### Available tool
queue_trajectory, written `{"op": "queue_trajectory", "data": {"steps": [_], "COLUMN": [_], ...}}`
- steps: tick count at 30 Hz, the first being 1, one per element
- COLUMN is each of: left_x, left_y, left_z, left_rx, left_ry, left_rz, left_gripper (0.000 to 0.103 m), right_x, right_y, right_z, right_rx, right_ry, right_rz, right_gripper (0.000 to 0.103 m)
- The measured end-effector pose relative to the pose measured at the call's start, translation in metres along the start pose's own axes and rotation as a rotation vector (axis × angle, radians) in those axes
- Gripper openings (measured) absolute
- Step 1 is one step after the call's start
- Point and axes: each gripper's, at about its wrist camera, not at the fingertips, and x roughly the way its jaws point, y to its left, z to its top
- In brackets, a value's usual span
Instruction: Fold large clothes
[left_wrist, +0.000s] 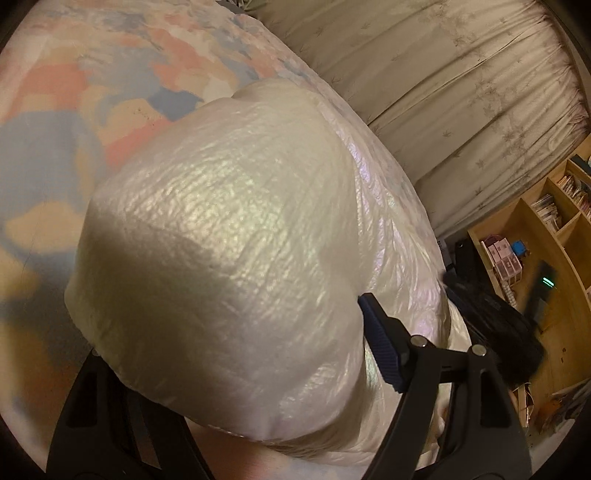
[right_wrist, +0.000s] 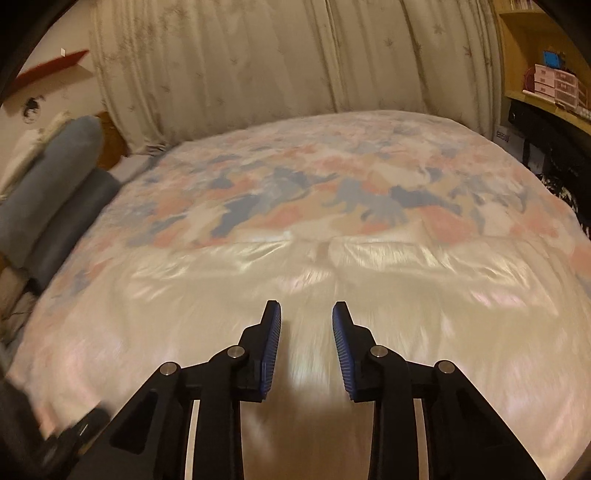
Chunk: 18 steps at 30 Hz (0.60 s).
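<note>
My left gripper (left_wrist: 236, 350) stands wide with a fat puffed bulge of the white jacket (left_wrist: 229, 206) filling the gap; the right pad (left_wrist: 380, 343) lies against the shiny shell, but the other pad is buried under the cloth, so I cannot tell whether I truly grip it. My right gripper (right_wrist: 306, 343) is narrowed to a small gap with nothing between its pads, hovering above the jacket, which lies spread on the patterned bed (right_wrist: 295, 192).

The shell looks slick and springy. If my left hold is only on the puff, it may slide out as I carry the fold. If my right pads close too shallow, they may pinch only the top layer, and the fold drags crooked or bunches.
</note>
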Motion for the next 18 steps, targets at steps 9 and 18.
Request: {"op": "queue_trajectory", "data": {"steps": [9,18], "left_x": [0.01,0.021], "left_y": [-0.002,-0.006], "left_z": [-0.001,0.027], "left_rx": [0.038,0.018], "left_ry": [-0.005,-0.037], "left_rz": [-0.02,-0.013], "left_gripper": [0.079,0.079], "right_x": [0.093,0.104], "right_y": [-0.01,-0.011], "right_z": [-0.014,-0.028], "right_rx": [0.013,0.024], "right_ry": [0.047,0.03], "right_rz": [-0.029,-0.015], "right_gripper": [0.029,0.029]}}
